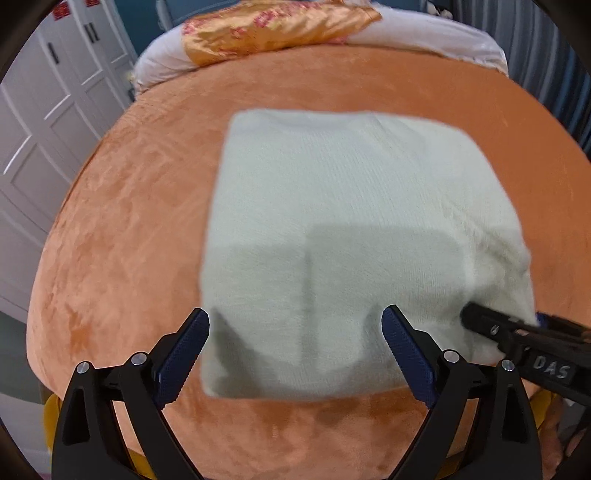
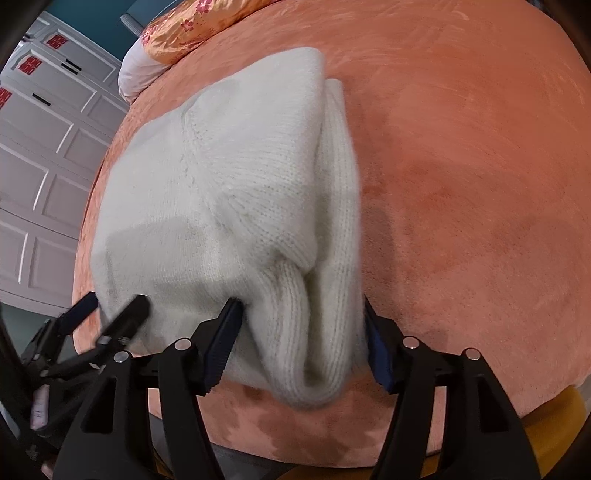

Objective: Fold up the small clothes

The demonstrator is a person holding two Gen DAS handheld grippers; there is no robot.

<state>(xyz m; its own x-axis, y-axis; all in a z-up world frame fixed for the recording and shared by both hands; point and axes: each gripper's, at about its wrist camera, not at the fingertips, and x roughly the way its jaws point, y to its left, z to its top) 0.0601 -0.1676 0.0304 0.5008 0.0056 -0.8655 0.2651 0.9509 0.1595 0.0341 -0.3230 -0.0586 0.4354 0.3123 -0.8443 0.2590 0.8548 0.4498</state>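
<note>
Through my left wrist camera, the white knit garment (image 1: 351, 229) lies folded into a near-square on the orange plush bed cover (image 1: 129, 229), filling the middle of the view and running toward 3 o'clock. My left gripper (image 1: 295, 328) hangs at 6 o'clock with its jaws spread wide; the near edge of the garment lies between them, but neither blue pad (image 1: 188, 354) presses on it. At 4 o'clock the black tip of my right gripper (image 1: 517, 332) rests against the garment's right edge. An orange floral pillow (image 1: 273, 26) sits at 12 o'clock and white cabinet doors (image 1: 48, 122) stand at 9 o'clock.

Through my right wrist camera, the garment (image 2: 229, 192) stretches from 11 o'clock down to 6 o'clock, its ribbed folded edge (image 2: 332, 295) bunched at the near end. My right gripper (image 2: 299, 339) straddles that bunched edge with jaws partly apart; the knit fills the gap, and I cannot tell whether the pads squeeze it. My left gripper (image 2: 114, 310) shows at 8 o'clock by the garment's left corner. The bed cover (image 2: 461, 166) spreads bare toward 2 o'clock.
</note>
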